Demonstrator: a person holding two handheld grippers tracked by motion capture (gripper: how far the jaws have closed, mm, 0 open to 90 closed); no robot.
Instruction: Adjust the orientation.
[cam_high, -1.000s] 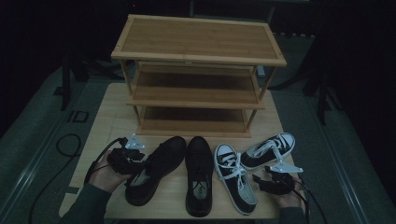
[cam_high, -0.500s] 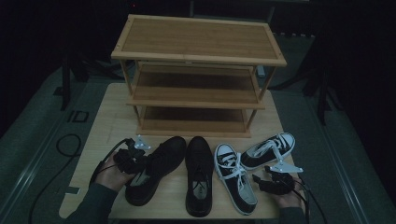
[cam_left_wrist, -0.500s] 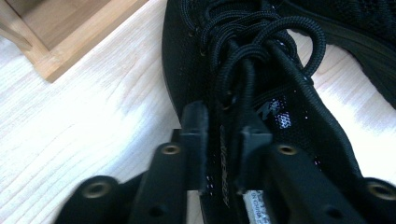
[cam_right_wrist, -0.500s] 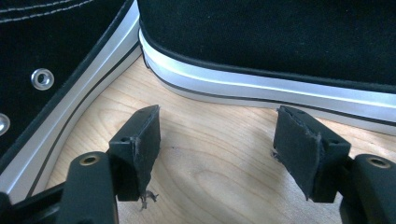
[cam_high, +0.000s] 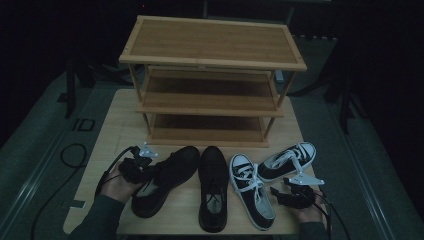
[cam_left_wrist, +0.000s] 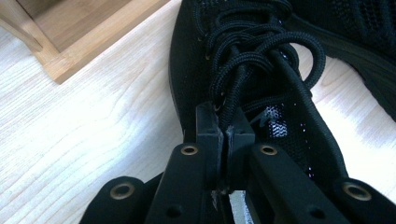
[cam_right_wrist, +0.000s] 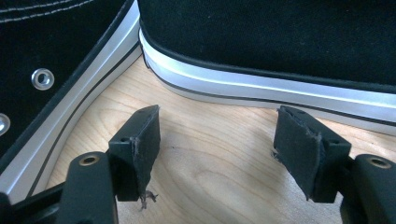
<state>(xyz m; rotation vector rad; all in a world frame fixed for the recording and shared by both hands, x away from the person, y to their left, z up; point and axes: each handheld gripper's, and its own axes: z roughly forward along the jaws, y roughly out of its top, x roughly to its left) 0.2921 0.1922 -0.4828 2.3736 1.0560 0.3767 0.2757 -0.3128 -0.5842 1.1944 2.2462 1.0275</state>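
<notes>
We see the left gripper (cam_left_wrist: 227, 135) low in the middle of its own view, its jaws having just been closing and now pinched together on the collar edge of the black mesh sneaker (cam_left_wrist: 261, 60), right where the black laces (cam_left_wrist: 254, 51) bunch. In the high view that sneaker (cam_high: 165, 180) lies at lower left, toe angled toward the wooden shoe rack (cam_high: 212, 80) in the upper middle.

We judge the bite thin: if it has caught mostly lace or soft mesh, the shoe could sag, swing or slip out on the lift, and a dangling toe might clip the rack's lowest shelf or nudge the black leather shoe (cam_high: 212, 192) just beside it.

The right gripper (cam_right_wrist: 217, 154) rests with jaws wide apart and empty on the light wooden table (cam_right_wrist: 210, 140), near the white rubber sole of the black canvas sneakers (cam_right_wrist: 261, 42); a careless move there could shove that pair.
</notes>
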